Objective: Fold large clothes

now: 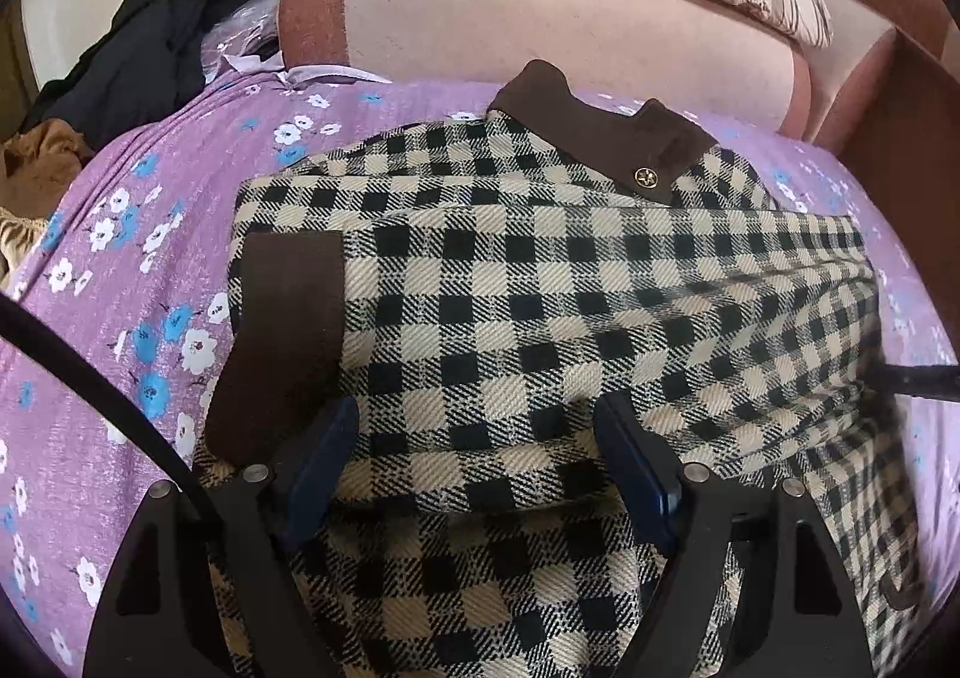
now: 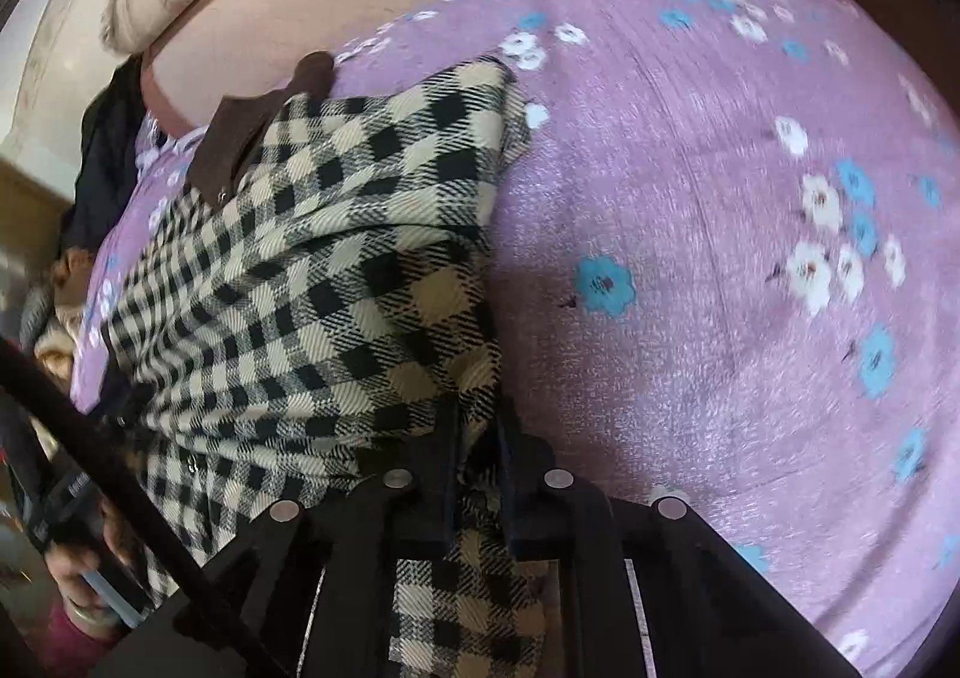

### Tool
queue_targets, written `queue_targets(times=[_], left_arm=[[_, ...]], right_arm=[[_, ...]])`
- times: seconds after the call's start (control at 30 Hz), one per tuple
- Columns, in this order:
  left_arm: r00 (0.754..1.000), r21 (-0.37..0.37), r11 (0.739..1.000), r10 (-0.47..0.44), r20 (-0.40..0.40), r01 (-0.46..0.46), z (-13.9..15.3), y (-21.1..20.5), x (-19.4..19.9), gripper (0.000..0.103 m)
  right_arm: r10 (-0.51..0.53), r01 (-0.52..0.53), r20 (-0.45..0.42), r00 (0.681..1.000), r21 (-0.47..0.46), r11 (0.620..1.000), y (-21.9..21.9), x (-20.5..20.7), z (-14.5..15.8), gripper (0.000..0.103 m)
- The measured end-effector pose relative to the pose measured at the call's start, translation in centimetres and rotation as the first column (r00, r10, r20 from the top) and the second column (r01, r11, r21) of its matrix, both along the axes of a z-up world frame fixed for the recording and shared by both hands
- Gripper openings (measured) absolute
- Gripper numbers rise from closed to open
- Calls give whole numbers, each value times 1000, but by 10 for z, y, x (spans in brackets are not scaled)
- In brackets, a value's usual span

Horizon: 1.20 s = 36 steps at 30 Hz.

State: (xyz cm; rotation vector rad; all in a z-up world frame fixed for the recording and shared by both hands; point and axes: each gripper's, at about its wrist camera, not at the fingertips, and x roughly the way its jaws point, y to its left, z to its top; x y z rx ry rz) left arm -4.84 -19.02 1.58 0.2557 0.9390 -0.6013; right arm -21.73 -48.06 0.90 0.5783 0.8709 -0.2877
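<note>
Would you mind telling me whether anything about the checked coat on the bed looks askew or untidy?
The checked coat lies mostly flat on the purple floral sheet, but its right side is rumpled: the fabric there bunches and lifts where the right gripper pinches it. The brown collar sits slightly crooked. Nothing looks damaged.

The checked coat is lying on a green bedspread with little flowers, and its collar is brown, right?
Not quite. The checked coat does have a brown collar, but the bedspread under it is purple, not green, with little white and blue flowers. Both the left wrist and right wrist views show it.
</note>
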Motion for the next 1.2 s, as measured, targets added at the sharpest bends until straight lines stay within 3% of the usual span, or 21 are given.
queue_targets(times=[0.13,0.2,0.33,0.43,0.6,0.73,0.87,0.93,1.03,1.13,1.2], left_arm=[[1000,-25,1000,4,-4,-5,4,4,1,79],[1000,-29,999,17,-17,-17,1,4,4,79],[1000,-1,1000,8,8,-8,-1,0,0,79],[1000,8,1000,7,15,-7,-2,-1,-1,79],[1000,1,1000,-2,7,2,-2,0,1,79],[1000,8,1000,-4,12,4,-3,-1,0,79],[1000,10,1000,-2,14,2,-2,0,0,79],[1000,4,1000,-1,10,1,-1,2,0,79],[1000,-1,1000,5,5,-5,0,3,0,79],[1000,-9,1000,11,4,-11,1,5,0,79],[1000,-8,1000,13,5,-12,1,5,0,79]], right_arm=[[-65,70,91,994,-52,996,-2,-23,37,23],[-70,83,160,985,-79,993,-1,-27,58,23],[-10,28,149,989,-122,992,7,8,69,23],[10,10,140,990,-142,990,15,36,57,23],[-54,58,21,998,-224,973,4,66,14,16],[-50,53,19,999,-274,960,10,71,16,15],[-61,68,34,998,-252,965,17,52,33,19],[-47,58,44,998,-282,958,25,38,41,30],[-38,48,39,999,-307,951,36,16,48,32],[-32,41,40,999,-255,966,36,1,43,32],[-38,36,-4,999,-228,973,31,0,25,32]])
